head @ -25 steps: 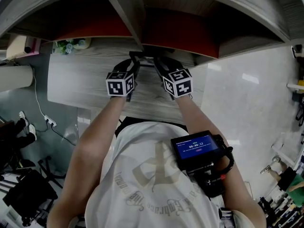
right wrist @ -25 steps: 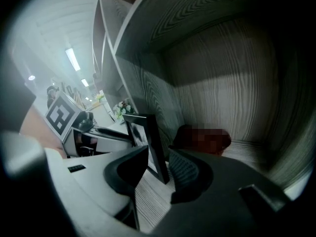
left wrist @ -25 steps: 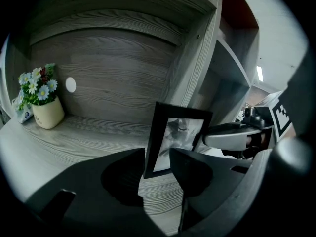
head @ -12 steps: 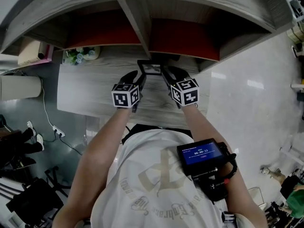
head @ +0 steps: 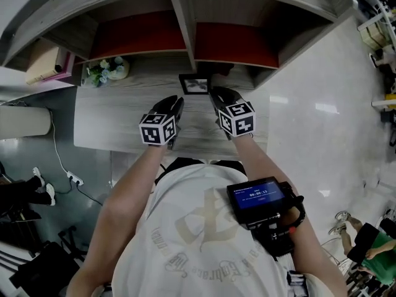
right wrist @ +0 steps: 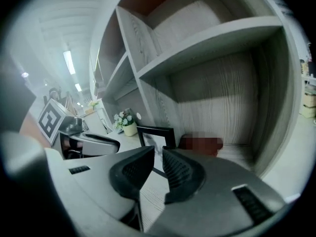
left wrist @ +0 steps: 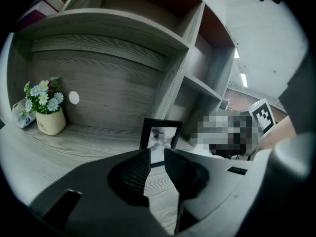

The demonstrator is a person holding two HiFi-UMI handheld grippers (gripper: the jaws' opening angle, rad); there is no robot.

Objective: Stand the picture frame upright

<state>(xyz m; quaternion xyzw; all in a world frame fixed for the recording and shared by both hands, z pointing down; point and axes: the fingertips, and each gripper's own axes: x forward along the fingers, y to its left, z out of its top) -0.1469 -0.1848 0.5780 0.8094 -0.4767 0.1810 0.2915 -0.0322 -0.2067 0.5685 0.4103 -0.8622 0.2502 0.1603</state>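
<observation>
The picture frame (head: pixel 194 84) stands upright at the far side of the table (head: pixel 108 119), just in front of the shelf unit's upright divider (head: pixel 184 30). Both tongs sit on its near side. The left tongs (head: pixel 177 103) are clear of it, closing to a narrow gap with nothing between them. The right tongs (head: pixel 213 93), close by the frame's right edge, are closing too and are equally empty. A small pot of flowers (head: pixel 104 70) stands far left on the table.

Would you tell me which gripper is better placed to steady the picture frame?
Probably right: the right gripper lies nearer the upright picture frame than the left gripper; both jaws are closing, empty.
</observation>
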